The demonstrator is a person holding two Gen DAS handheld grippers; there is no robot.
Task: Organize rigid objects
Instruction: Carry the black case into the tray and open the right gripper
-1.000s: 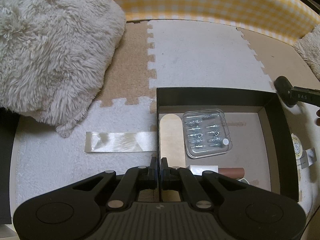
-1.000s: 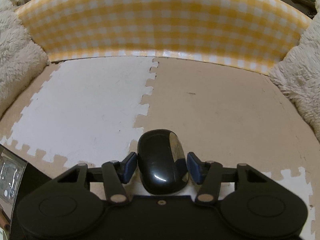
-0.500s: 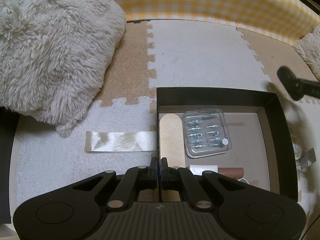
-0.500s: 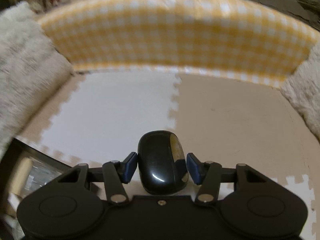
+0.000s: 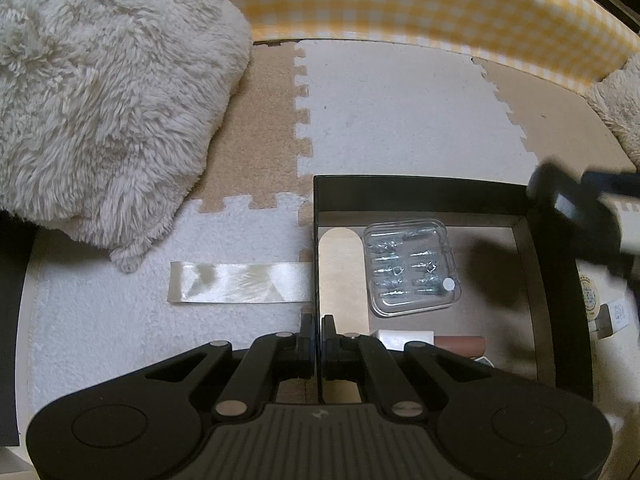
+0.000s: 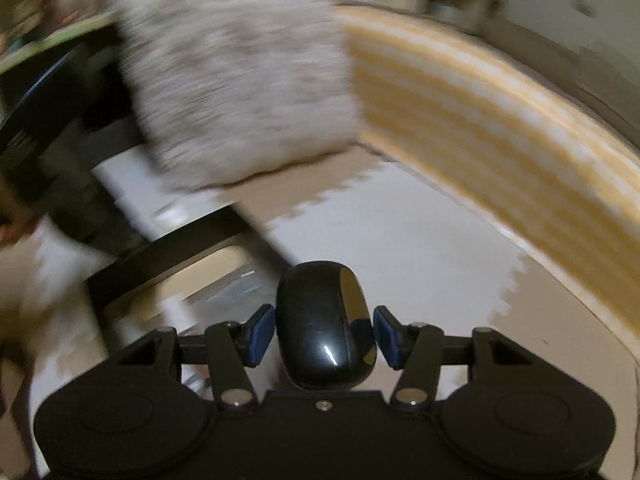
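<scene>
Foam puzzle mats [image 5: 400,120] floor the scene, a fluffy cushion [image 5: 104,92] at upper left. Left tongs [image 5: 317,328], pressed together, pinch the black box's [image 5: 420,194] left wall. Right tongs [image 6: 325,334] are clamped on a glossy black case [image 6: 324,328], low in the centre of the blurred right-wrist view.

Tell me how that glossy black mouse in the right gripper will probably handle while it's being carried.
The black mouse looks rigid, so it shouldn't flex. Its glossy, rounded shell could slip between the blue pads of the right gripper. Set down, its rounded shape might rock, though its underside isn't visible.
</scene>
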